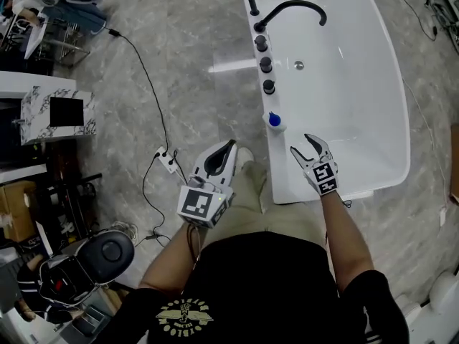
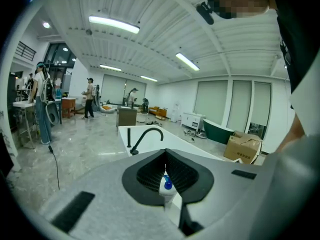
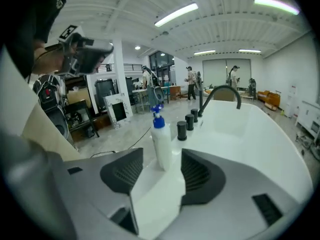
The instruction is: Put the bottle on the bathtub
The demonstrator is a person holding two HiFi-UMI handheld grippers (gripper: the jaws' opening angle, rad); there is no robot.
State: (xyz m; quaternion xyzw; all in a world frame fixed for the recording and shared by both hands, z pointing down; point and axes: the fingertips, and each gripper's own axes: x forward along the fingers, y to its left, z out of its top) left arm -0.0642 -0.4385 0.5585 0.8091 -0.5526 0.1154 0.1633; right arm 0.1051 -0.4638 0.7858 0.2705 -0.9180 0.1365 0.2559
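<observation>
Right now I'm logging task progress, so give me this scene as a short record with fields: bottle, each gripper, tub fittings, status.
bottle: white with a blue pump top, upright on the rim of the bathtub, touched by neither gripper
left gripper: jaws together, holding nothing, outside the tub
right gripper: jaws apart, empty, over the tub's near end, beside the bottle
fittings: black faucet and three black knobs on the same rim as the bottle
status: bottle appears placed
</observation>
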